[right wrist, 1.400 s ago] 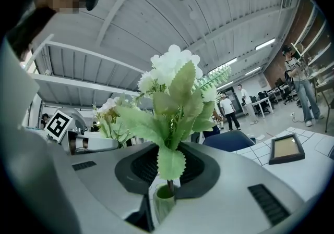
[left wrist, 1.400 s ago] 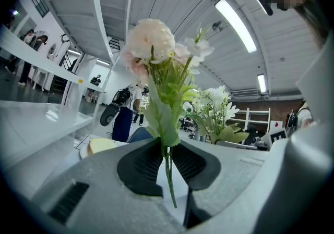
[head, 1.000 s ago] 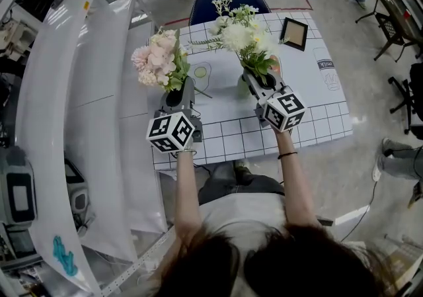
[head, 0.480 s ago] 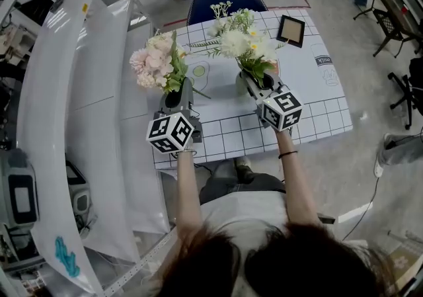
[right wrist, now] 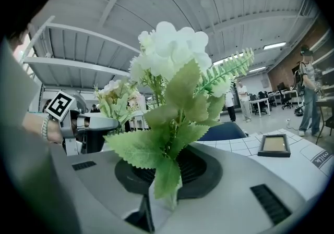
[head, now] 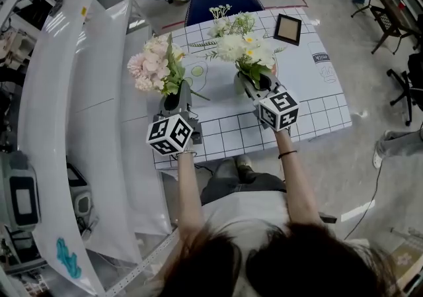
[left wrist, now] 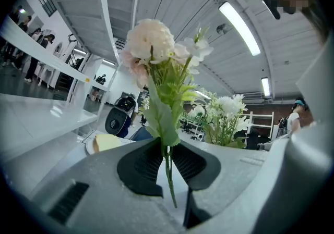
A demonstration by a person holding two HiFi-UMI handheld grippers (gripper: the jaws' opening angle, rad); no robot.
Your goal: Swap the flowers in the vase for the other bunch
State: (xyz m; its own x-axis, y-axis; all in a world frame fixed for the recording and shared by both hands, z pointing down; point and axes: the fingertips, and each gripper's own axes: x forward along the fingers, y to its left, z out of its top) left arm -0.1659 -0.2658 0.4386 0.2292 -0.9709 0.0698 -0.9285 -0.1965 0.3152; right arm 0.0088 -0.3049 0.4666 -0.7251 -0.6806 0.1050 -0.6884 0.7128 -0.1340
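The vase stands on the counter, mostly hidden by leaves. The white bunch rises just right of the vase with its stems pinched in the right gripper; I cannot tell whether the stem ends sit inside the vase. The pink bunch is upright well to the left of the vase, carried by the left gripper. The swap looks about midway, since the pink bunch has yet to go in. Both pairs of fingers are nearly closed, and each clamps thin stems.
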